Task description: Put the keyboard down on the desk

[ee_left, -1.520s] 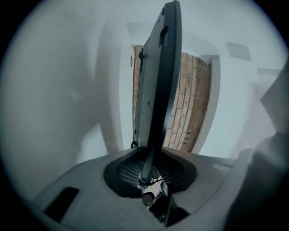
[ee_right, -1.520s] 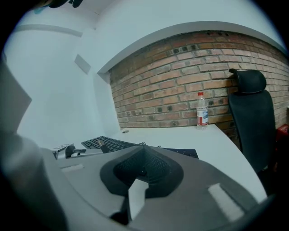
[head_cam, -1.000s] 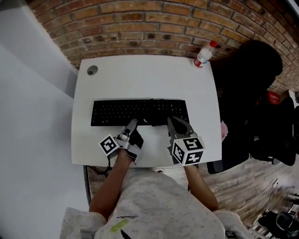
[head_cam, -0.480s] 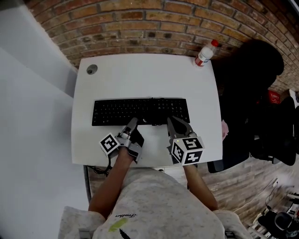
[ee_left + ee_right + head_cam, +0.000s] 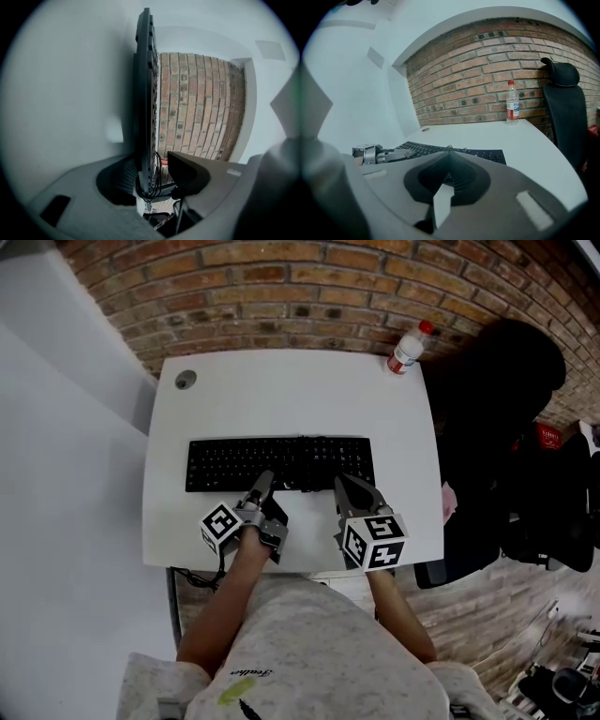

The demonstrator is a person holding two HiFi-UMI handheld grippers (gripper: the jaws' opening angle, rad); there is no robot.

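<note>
Head view is showing the keyboard [image 5: 279, 463] lying on the desk [image 5: 291, 399]. The left gripper [image 5: 262, 482] has just been opening its jaws round the keyboard's edge. The right gripper [image 5: 348, 487] is pinched closed, empty. Next, I think, backing away gently.

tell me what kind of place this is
Likely an office or home workspace: a white desk set against a bare brick wall, a black keyboard lying on it, and a dark office chair beside it.
</note>
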